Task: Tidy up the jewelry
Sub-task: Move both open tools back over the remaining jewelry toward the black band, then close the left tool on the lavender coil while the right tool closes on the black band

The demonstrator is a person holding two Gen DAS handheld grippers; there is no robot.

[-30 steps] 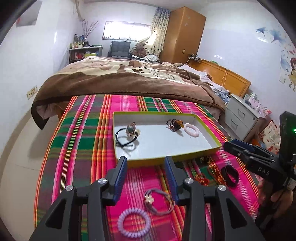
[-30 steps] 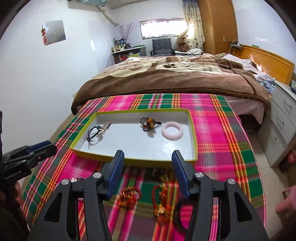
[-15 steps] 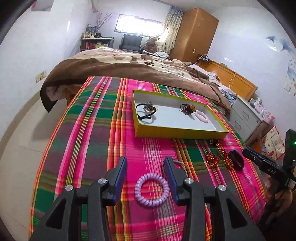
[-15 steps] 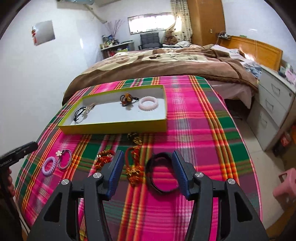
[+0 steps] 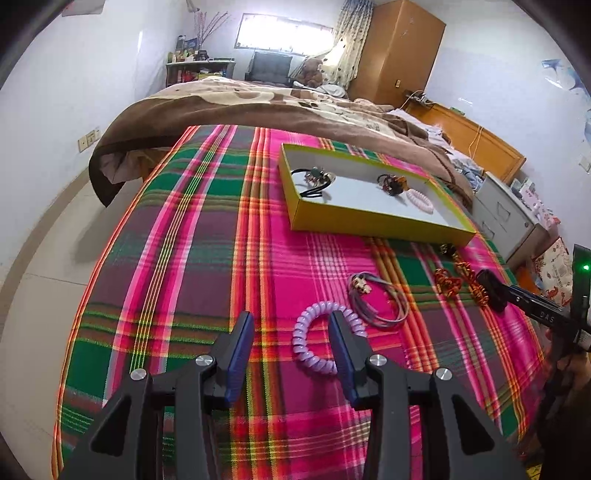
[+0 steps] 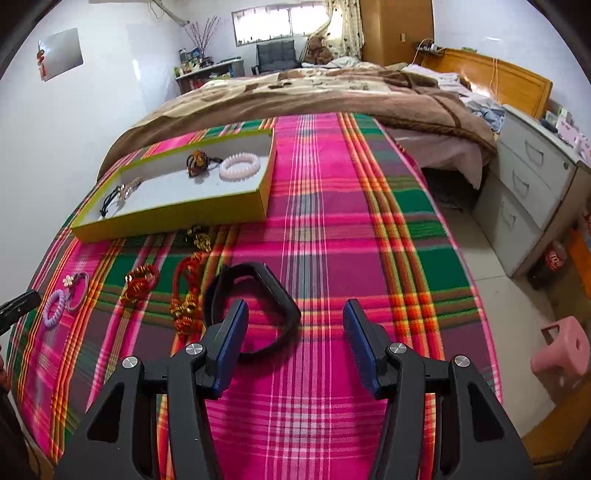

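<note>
Plaid cloth (image 5: 207, 236) lay wide and bare to our left, tray (image 5: 369, 221) ahead, while our left gripper (image 5: 291, 343) and right gripper (image 6: 293, 332) gaped apart over a purple coil (image 5: 314, 354) and black band (image 6: 266, 291).

Bright window (image 5: 282, 35) glare, fisheye-warped edges

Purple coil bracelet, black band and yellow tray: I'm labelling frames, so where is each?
purple coil bracelet (image 5: 300, 341): left wrist view, left side of its coil.
black band (image 6: 282, 295): right wrist view, right side of the loop.
yellow tray (image 6: 170, 218): right wrist view, near outer wall.
</note>
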